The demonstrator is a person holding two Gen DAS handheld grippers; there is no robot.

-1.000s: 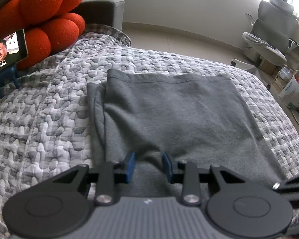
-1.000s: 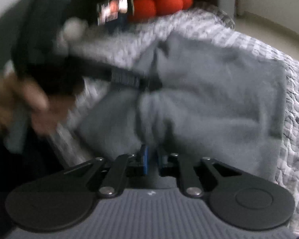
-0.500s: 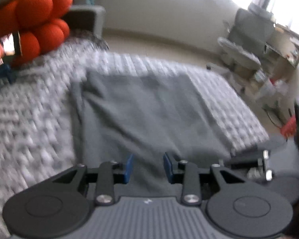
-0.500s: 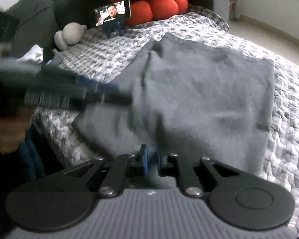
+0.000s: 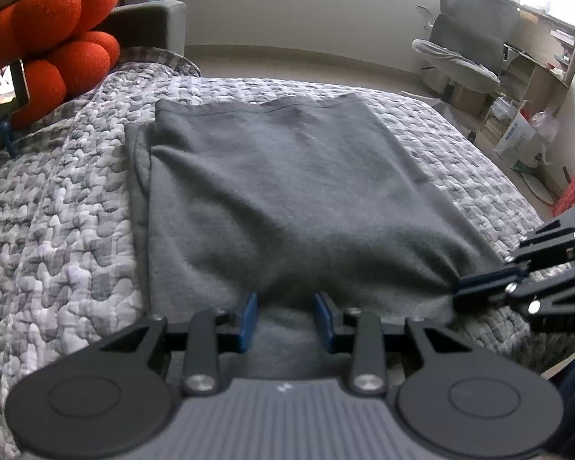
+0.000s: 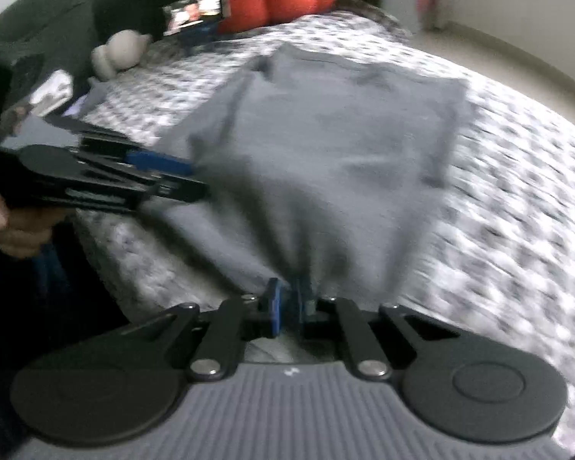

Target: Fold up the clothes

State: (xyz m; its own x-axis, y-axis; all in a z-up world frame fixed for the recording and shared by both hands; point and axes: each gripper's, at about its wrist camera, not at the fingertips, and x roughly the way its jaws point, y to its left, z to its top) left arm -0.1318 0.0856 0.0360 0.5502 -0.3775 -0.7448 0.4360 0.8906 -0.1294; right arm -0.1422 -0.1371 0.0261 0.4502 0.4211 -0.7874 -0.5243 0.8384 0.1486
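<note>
Through my left wrist camera, the dark grey fleece garment lies spread flat on the grey-and-white quilted bed cover, its near hem bunched up toward me. My left hand-held gripper sits at that near hem with its blue pads part-way apart and a raised fold of the fleece between them; I cannot tell whether the pads truly press it. To the right of the garment's near corner, my right hand-held gripper is pinched on the cloth. Beyond the garment's far left stand the red bulbous knot cushion and a phone on a blue stand.

Through my right wrist camera, much blurred, my right hand-held gripper has just snapped closed, clamping the garment's near corner between its pads. My left hand-held gripper meets the garment's left edge, with my hand behind it.
</note>
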